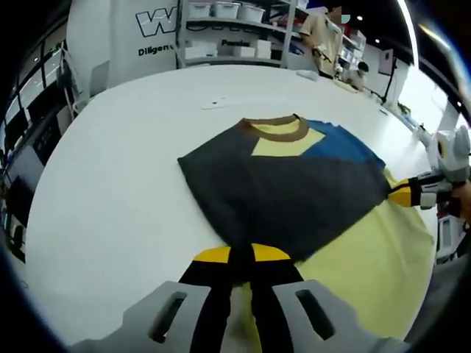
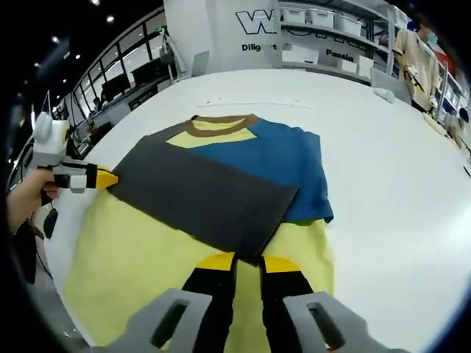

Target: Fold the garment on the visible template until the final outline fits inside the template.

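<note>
Yellow-tipped black fingers of the left gripper [image 1: 241,259] rise from six o'clock in the left gripper view and are pinched shut on the near corner of the garment's [image 1: 283,187] dark grey folded panel. In the right gripper view, the right gripper [image 2: 247,262] stands the same way at six o'clock, its yellow tips closed on another corner of that grey panel [image 2: 202,193].

Just beyond the fingers, the garment lies flat on the white desk [image 1: 110,191]. It is a shirt with a grey layer folded over the top, a blue section [image 2: 276,158] showing past it, and a pale yellow body [image 2: 140,261] spreading out beneath. In the left gripper view the yellow cloth [image 1: 375,257] fans toward four o'clock; in the right gripper view it reaches toward eight o'clock. I cannot tell a template apart from the yellow cloth.

Farther on, the brown collar [image 1: 276,129] with a yellow patch below it sits at twelve o'clock of the garment. The right gripper comes into the left gripper view at three o'clock [image 1: 401,195], touching the grey corner. The left gripper enters the right gripper view at nine o'clock [image 2: 107,178], with a hand [image 2: 26,198] behind it.

Farthest away, shelves with white bins [image 1: 224,10] and a white wall with dark lettering [image 2: 257,22] stand beyond the desk's far edge.
</note>
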